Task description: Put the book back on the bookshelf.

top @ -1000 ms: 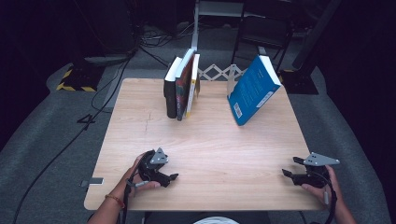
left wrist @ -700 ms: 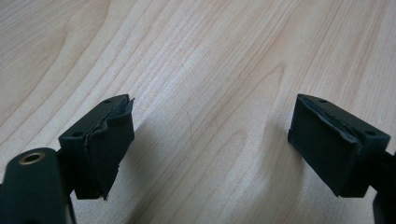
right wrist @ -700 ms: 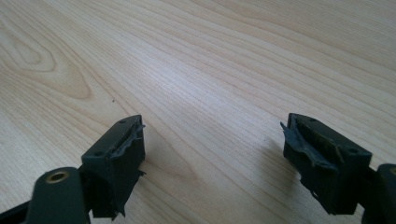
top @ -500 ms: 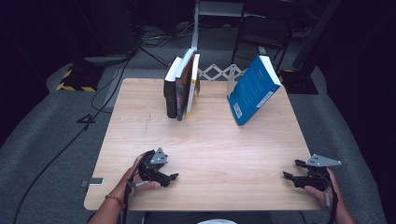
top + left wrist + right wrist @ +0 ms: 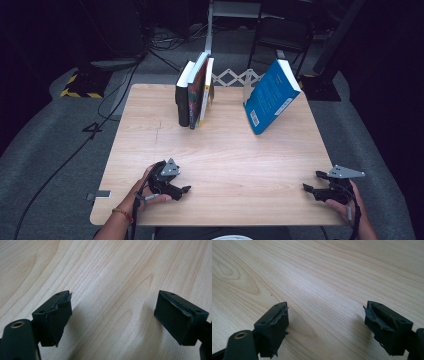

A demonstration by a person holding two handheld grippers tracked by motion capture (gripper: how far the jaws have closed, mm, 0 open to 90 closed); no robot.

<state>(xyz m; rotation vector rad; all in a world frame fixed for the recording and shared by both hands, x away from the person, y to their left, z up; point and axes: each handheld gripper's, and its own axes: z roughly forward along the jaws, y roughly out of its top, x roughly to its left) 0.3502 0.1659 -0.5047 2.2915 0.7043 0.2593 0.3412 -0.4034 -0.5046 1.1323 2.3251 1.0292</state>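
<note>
My left gripper [image 5: 183, 192] rests on the wooden table [image 5: 225, 150] near its front left, held by a hand; its jaws stand open over bare wood [image 5: 112, 317]. My right gripper [image 5: 308, 189] lies near the front right edge, also in a hand. Its jaws have just been opening and stand wide with nothing between them [image 5: 325, 322]. Three books [image 5: 195, 95] stand upright together at the back of the table. A blue book [image 5: 270, 97] leans tilted at the back right.
A white folding lattice [image 5: 232, 77] stands behind the books at the far edge. Beyond the table are grey carpet, cables [image 5: 100, 120] on the left, and dark stands and chairs [image 5: 280, 35].
</note>
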